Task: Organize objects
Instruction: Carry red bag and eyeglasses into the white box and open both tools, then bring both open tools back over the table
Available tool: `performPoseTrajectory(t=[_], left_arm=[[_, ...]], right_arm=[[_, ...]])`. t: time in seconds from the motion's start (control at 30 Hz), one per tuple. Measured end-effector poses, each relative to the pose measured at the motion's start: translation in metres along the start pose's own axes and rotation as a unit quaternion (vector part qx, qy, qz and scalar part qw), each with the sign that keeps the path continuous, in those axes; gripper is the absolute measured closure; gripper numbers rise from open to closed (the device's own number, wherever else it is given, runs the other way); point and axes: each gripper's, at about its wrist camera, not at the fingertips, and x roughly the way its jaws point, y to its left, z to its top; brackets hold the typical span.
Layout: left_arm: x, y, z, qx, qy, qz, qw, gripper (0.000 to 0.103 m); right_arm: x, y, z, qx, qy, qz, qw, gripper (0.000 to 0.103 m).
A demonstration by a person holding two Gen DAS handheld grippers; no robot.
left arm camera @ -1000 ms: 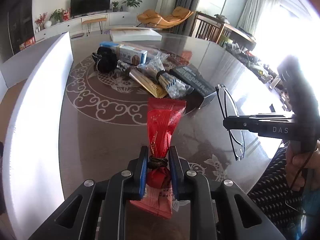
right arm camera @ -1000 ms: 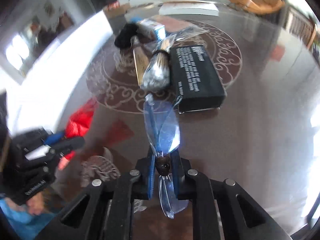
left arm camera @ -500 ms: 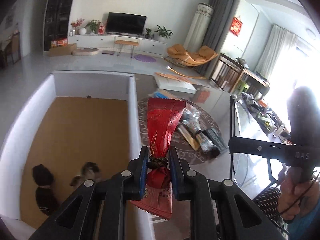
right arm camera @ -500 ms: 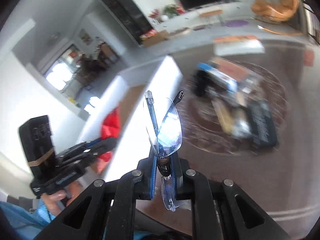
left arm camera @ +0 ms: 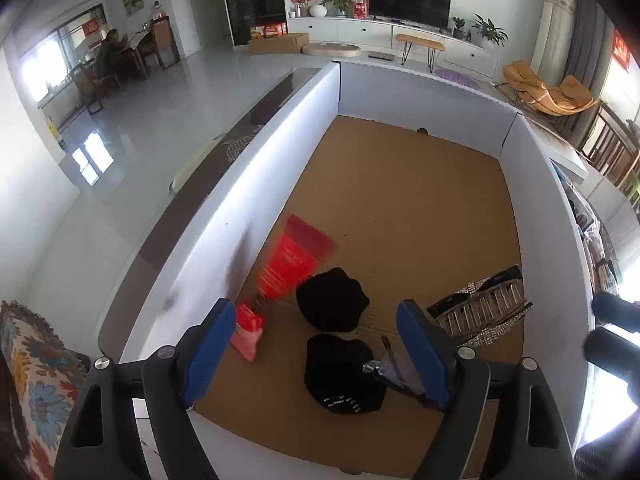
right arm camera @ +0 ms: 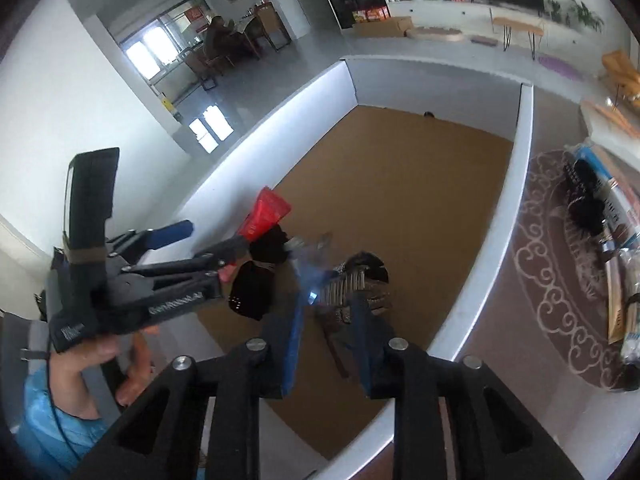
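Observation:
A white-walled box (left arm camera: pixel 280 152) with a brown floor fills both views. My left gripper (left arm camera: pixel 320 354) is open above its near end. The red snack packet (left arm camera: pixel 288 268) lies on the box floor by the left wall, clear of the fingers. Two black pouches (left arm camera: pixel 332 300) and a studded comb-like piece (left arm camera: pixel 484 308) lie beside it. My right gripper (right arm camera: pixel 326 308) is open over the box. The glasses (right arm camera: pixel 310 276) show blurred between and just beyond its fingers, and in the left wrist view (left arm camera: pixel 390 368) they lie low in the box.
The round patterned table (right arm camera: pixel 532 280) to the right of the box holds several items: a black brush (right arm camera: pixel 584 200), a blue-white carton (right arm camera: pixel 608 184) and wrapped packets (right arm camera: pixel 624 320). The left gripper body (right arm camera: pixel 132 280) stands at the box's left wall.
Both grippers swung from the table to over the box and opened. The red packet dropped onto the box floor. The glasses left the right gripper's fingers.

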Motion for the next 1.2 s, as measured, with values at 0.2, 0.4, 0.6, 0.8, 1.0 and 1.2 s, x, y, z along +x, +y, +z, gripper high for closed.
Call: performPoseTrajectory(t=[0.2, 0.4, 0.6, 0.8, 1.0, 1.2], left_arm=[[-0.017, -0.018, 0.012, -0.031, -0.045, -0.017, 0.9983, 0.021], [-0.053, -0.071, 0.014, 0.006, -0.099, -0.078, 0.9920, 0.021], [-0.091, -0.162, -0.001, 0.081, -0.114, -0.172, 0.9750, 0.021], [-0.138, -0.265, -0.036, 0.185, -0.120, -0.265, 0.9388, 0.019], [-0.140, -0.333, -0.077, 0.247, -0.089, -0.286, 0.9215, 0.010], [-0.072, -0.337, -0.089, 0.221, -0.023, -0.267, 0.9376, 0.010]], right_arm=[[-0.068, -0.041, -0.023, 0.014, -0.110, -0.064, 0.992, 0.026], [-0.103, -0.141, -0.084, 0.070, -0.144, -0.199, 0.967, 0.012], [-0.099, -0.225, -0.180, 0.157, -0.084, -0.280, 0.943, 0.012], [-0.104, -0.254, -0.197, 0.190, -0.082, -0.282, 0.937, 0.012], [-0.095, -0.255, -0.200, 0.187, -0.057, -0.291, 0.937, 0.012], [-0.092, -0.267, -0.201, 0.198, -0.047, -0.317, 0.926, 0.012]])
